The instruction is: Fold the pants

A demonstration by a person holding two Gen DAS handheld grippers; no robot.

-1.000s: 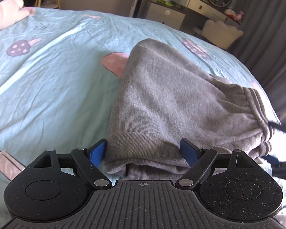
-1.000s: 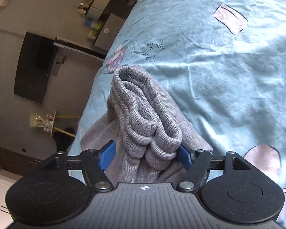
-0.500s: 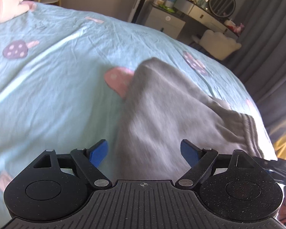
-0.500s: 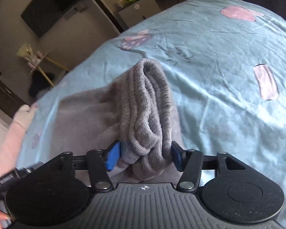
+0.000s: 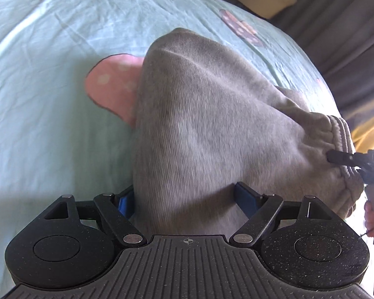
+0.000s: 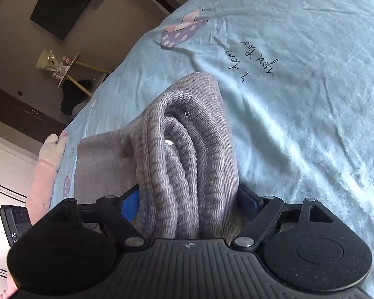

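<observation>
1. The grey pants (image 5: 207, 124) are soft, fuzzy fleece, folded into a thick bundle on the bed (image 5: 49, 99), whose light blue sheet is wrinkled and printed with pink mushrooms.
2. The left tool (image 5: 184, 199) grips the smooth folded edge between its blue pads.
3. The right tool (image 6: 187, 199) is closed on the ribbed elastic waistband (image 6: 177, 154), which is bunched in round ridges.
4. The bundle's long axis runs between the two tools, with the waistband end at the right tool.
</observation>
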